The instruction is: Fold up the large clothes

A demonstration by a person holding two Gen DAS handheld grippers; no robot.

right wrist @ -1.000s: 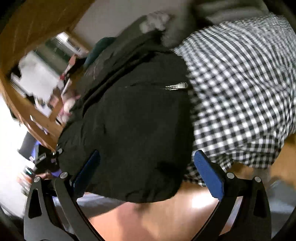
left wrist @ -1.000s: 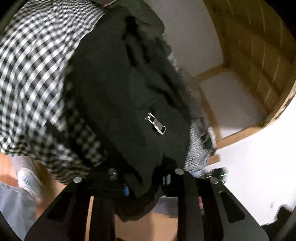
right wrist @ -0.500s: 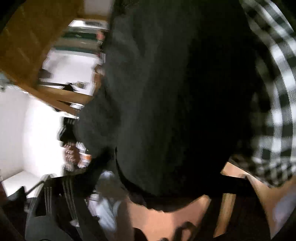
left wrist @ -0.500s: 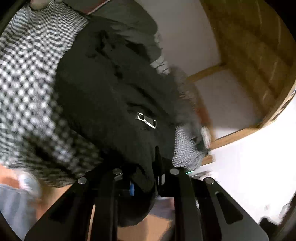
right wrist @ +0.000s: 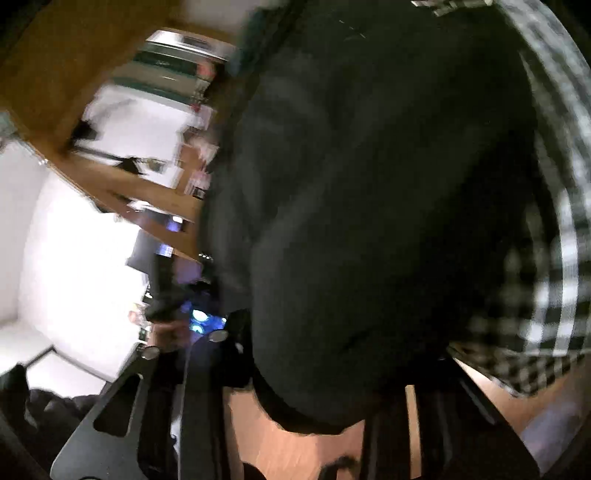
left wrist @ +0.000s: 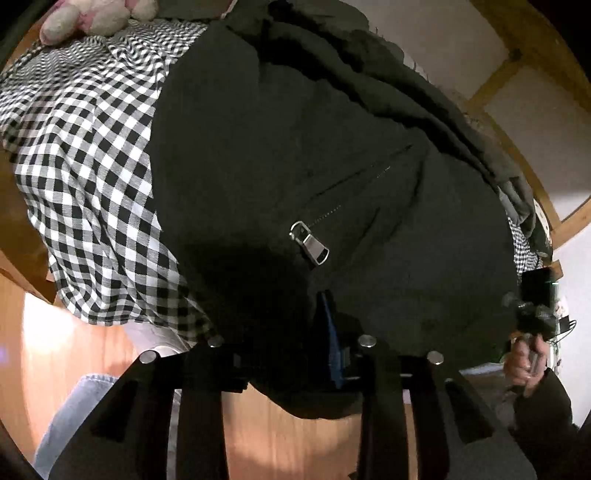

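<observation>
Black jacket [left wrist: 295,155] drapes over the checked bedcover's [left wrist: 85,155] edge, zip pocket [left wrist: 354,192] slanting. Right hand-held gripper [right wrist: 306,391], wide a second ago, has just closed onto its hem; left hand-held gripper [left wrist: 291,369], opening slightly, pinches fabric.

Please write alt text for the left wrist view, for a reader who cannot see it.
A black jacket with a silver zipper pull lies on a checked sheet, its near edge between the fingers of the left gripper. A plush toy sits at the top left, above a wooden floor.
</observation>
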